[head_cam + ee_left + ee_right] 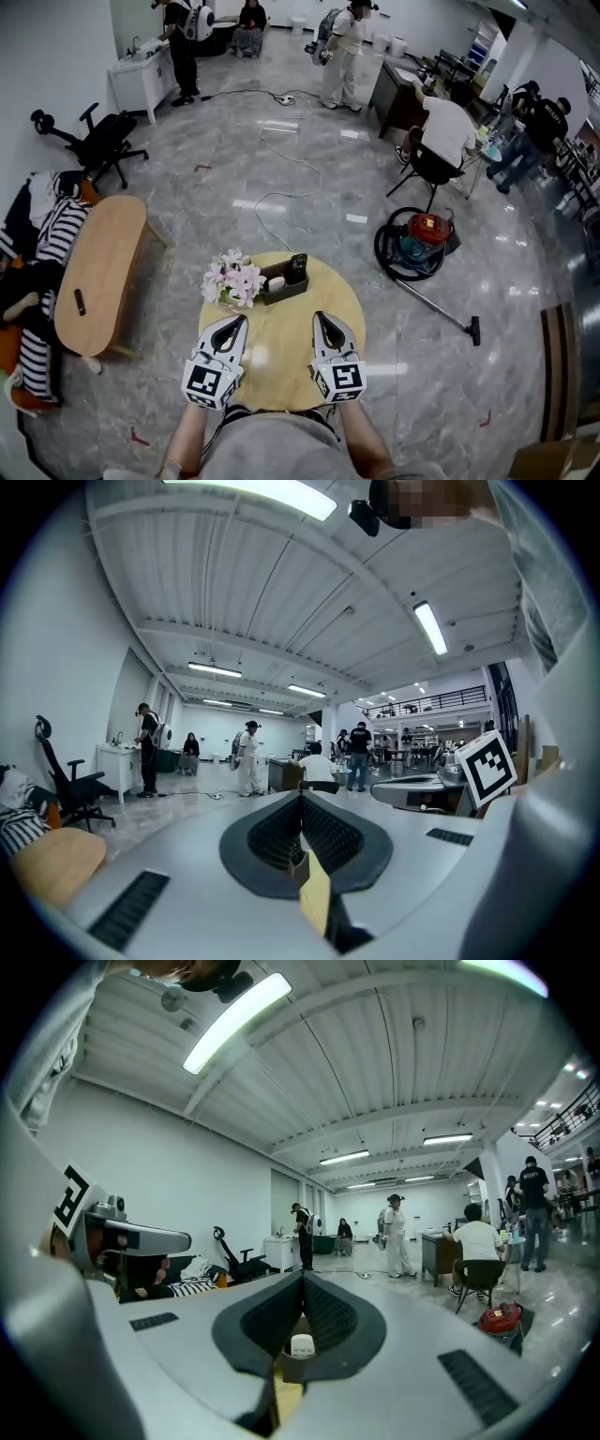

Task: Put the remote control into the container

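Observation:
A black remote control (296,267) stands upright in the dark container (284,292) at the far side of the round wooden table (281,352). A small white thing (276,283) lies in the container beside it. Both grippers hover over the table's near half, side by side, pointing toward the container and well short of it. My left gripper (238,322) is shut, and in the left gripper view its jaws (302,797) meet with nothing between them. My right gripper (320,318) is likewise shut and empty, as the right gripper view (303,1277) also shows.
A bunch of pink and white flowers (232,278) stands just left of the container. An oval wooden table (98,272) is at the left, with clothes beyond it. A red vacuum cleaner (427,234) and its hose lie to the right. Several people stand or sit farther off.

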Demonstrator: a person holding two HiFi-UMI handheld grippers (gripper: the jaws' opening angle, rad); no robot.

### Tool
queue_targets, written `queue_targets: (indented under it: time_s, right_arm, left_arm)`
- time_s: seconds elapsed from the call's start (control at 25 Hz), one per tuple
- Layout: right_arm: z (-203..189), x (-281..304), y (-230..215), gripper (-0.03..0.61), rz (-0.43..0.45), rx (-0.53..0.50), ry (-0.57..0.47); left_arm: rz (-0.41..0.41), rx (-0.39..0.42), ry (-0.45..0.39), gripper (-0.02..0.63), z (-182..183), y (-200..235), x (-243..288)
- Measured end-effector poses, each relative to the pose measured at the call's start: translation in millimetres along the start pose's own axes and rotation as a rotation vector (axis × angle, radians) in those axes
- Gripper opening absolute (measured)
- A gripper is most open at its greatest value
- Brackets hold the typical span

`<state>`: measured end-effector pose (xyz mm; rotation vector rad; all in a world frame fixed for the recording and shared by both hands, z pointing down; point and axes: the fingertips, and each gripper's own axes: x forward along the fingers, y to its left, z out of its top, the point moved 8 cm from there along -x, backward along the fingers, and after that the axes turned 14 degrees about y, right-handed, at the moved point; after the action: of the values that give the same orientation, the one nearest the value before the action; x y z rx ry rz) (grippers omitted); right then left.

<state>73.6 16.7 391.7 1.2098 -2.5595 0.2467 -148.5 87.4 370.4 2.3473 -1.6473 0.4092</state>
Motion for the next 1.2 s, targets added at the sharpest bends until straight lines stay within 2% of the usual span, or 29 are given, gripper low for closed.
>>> queue_targets:
  time_s: [0.48,1.2]
  right_arm:
    - [-8.0,-25.2,5.1,0.008,-0.031,0.018,0.000]
    - [-13.5,-30.0,11.7,0.008,-0.020,0.019,0.005]
  left_arm:
    - [-0.044,0.031,-0.006,0.007,-0.6,-11.4,-2.7]
    - [-0.041,0.033,-0.001,0.006,-4.6,-13.0,-10.0]
